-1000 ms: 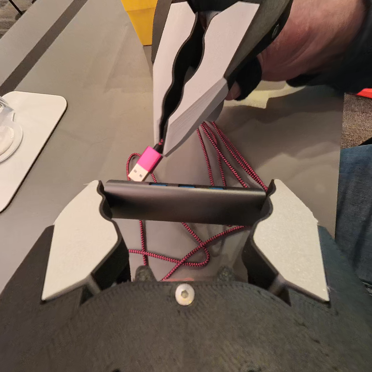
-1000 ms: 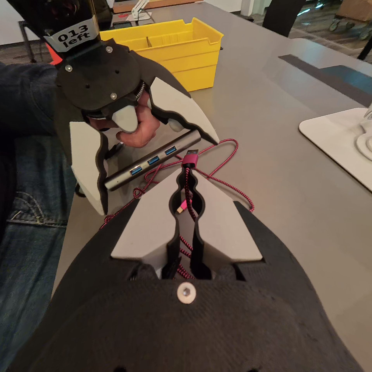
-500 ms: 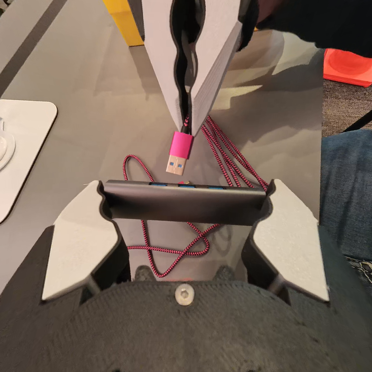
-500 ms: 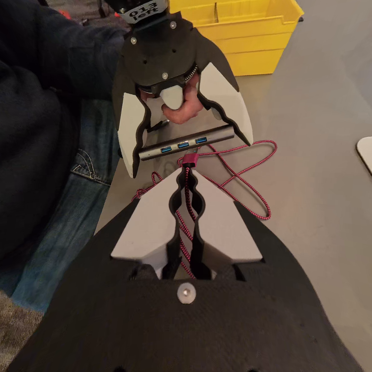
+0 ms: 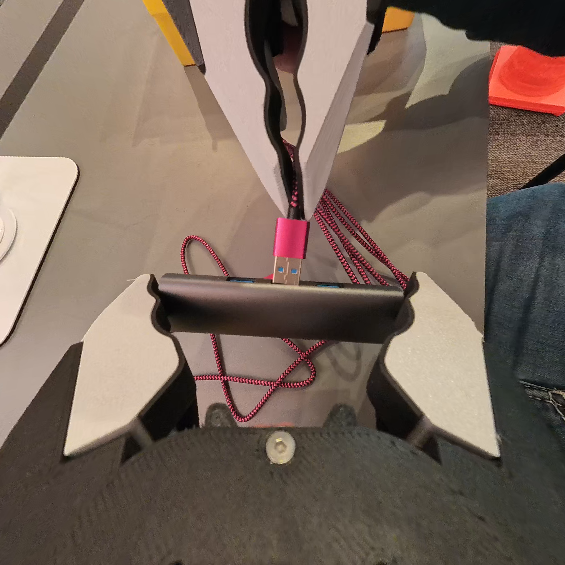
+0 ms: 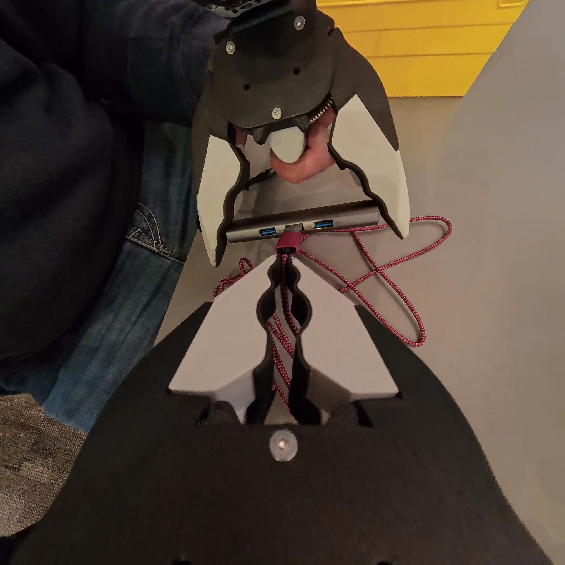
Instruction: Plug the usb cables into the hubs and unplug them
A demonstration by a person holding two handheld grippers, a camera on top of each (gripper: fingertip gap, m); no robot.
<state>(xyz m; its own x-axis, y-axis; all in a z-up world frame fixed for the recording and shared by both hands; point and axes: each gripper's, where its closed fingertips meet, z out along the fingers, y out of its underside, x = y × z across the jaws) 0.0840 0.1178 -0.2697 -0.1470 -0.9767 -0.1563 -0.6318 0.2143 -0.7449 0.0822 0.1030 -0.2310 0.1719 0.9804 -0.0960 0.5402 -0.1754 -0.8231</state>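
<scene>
Magenta USB plug (image 5: pixel 289 239), frame centre, being pinched behind its shell by right gripper (image 6: pixel 284 260); metal tip being entered into middle port of hub (image 5: pixel 279 305), clamped endwise by left gripper (image 5: pixel 279 308). Step: insertion. Next: straight push required.

The USB hub (image 5: pixel 279 308) looked like dark brushed metal with a soft sheen. At 12 o'clock from it, the USB plug (image 5: pixel 289 240) had a glossy magenta metallic shell, and its cable (image 6: pixel 406 305) was woven braid. The left gripper (image 5: pixel 279 301) body was rough, matt black plastic with matt white fingers (image 5: pixel 122 360). The table (image 5: pixel 137 128) was smooth, matt grey.
</scene>
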